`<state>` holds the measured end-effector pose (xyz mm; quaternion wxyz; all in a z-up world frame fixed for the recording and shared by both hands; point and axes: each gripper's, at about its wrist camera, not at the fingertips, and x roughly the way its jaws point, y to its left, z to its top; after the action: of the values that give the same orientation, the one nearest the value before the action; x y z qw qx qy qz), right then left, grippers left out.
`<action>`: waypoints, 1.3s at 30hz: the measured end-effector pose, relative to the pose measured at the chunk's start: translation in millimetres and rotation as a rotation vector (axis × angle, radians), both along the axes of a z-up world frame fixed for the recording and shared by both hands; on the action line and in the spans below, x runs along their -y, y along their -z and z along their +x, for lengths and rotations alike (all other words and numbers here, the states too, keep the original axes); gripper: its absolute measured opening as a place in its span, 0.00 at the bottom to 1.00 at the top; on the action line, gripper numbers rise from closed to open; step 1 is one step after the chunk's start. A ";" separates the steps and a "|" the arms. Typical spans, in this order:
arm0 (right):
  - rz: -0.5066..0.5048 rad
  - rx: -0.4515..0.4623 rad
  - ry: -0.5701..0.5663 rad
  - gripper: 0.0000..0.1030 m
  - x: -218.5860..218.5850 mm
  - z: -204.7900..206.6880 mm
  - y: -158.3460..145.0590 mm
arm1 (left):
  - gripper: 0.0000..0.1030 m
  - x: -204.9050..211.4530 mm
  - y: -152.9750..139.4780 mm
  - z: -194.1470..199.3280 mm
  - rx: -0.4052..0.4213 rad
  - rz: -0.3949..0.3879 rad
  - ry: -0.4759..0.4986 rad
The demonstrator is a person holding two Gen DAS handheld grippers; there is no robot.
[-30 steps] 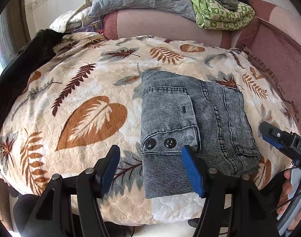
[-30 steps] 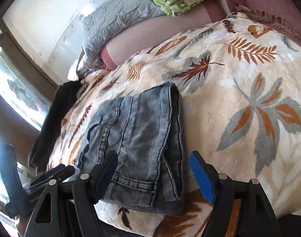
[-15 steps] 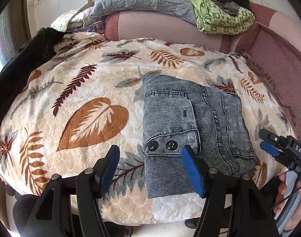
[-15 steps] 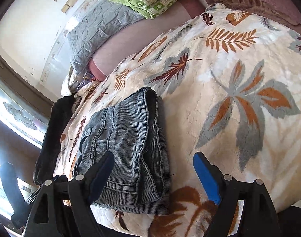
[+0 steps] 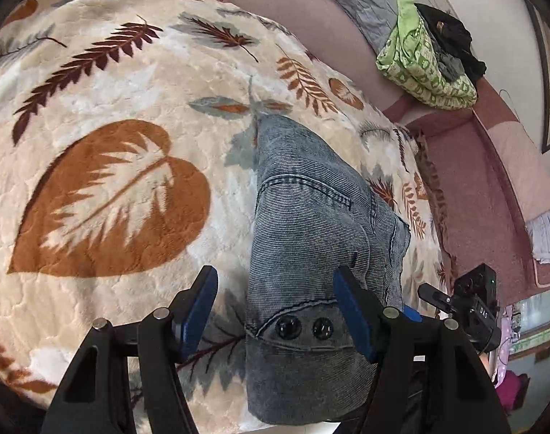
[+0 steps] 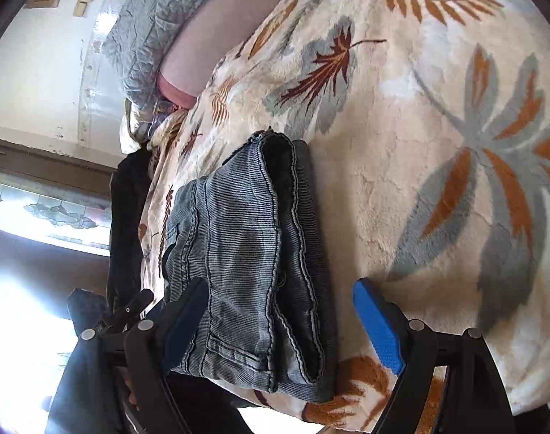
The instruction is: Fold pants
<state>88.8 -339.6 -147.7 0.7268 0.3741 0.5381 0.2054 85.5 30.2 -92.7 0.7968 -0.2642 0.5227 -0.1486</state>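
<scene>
Two grippers tilt in over the folded pants

Both views have rolled and dipped since a second ago, so the bed now runs slantwise across each frame and the denim fills more of it. The pants [image 5: 311, 231] lie folded into a compact grey-blue bundle on the leaf-print blanket [image 5: 105, 195], at its near edge, in the same place as before. The left gripper [image 5: 276, 311] has come closer: its fingers [image 5: 351, 311] stand spread apart, the waistband end with two dark buttons [image 5: 305, 327] showing between them, one blue pad over the denim and the other over bare blanket. Whether that pad touches the cloth cannot be told. The right gripper [image 6: 282, 322] has also come in nearer, its fingers [image 6: 378, 325] spread wide and straddling the stacked hem edges of the pants [image 6: 246, 253]; neither pad presses the fabric. A green patterned cloth [image 5: 423, 61] sits on the pink headboard [image 5: 311, 32], now swung to the upper right.
</scene>
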 end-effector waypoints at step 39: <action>-0.235 0.106 -0.068 0.19 -60.0 6.7 -41.8 | 0.29 31.9 -8.5 2.8 0.238 0.069 0.156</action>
<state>95.4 -279.6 -105.9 0.7857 0.2567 0.5315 0.1849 88.3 -1.6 -84.2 0.8479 -0.1758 0.4482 -0.2221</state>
